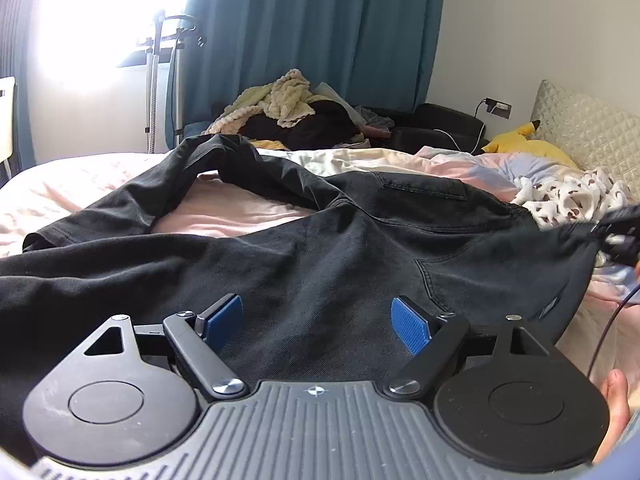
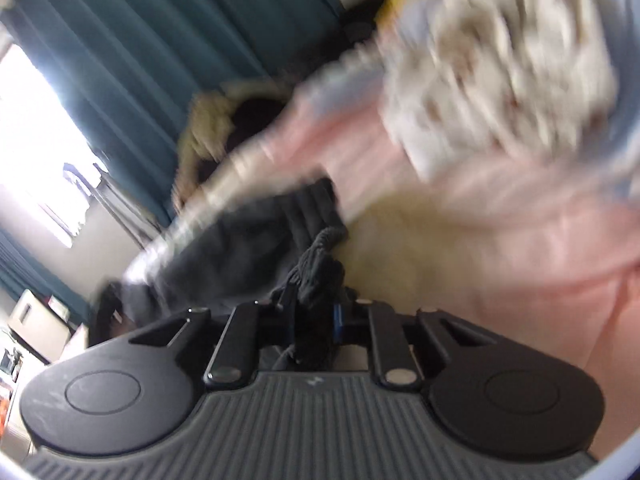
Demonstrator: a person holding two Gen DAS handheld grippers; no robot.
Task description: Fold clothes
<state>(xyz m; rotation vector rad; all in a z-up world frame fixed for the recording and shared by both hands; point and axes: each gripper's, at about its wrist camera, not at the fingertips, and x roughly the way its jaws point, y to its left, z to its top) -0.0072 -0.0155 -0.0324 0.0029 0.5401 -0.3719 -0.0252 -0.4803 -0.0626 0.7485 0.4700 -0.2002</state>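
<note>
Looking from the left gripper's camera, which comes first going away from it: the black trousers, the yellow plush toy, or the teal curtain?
From the left gripper, in the left wrist view:
1. Black denim trousers, spread on the bed directly under and ahead of the fingers.
2. Yellow plush toy, far right by the quilted headboard.
3. Teal curtain, hanging at the back wall beyond the bed.

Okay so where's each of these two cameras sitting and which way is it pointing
Left wrist: on the left gripper, low over the bed, looking across the black trousers toward the teal curtain; a bare hand shows at right.
Right wrist: on the right gripper, rolled and motion-blurred, fingers pinching trouser fabric.
Shared: trousers, curtain, and the right gripper at the left view's right edge.
</note>
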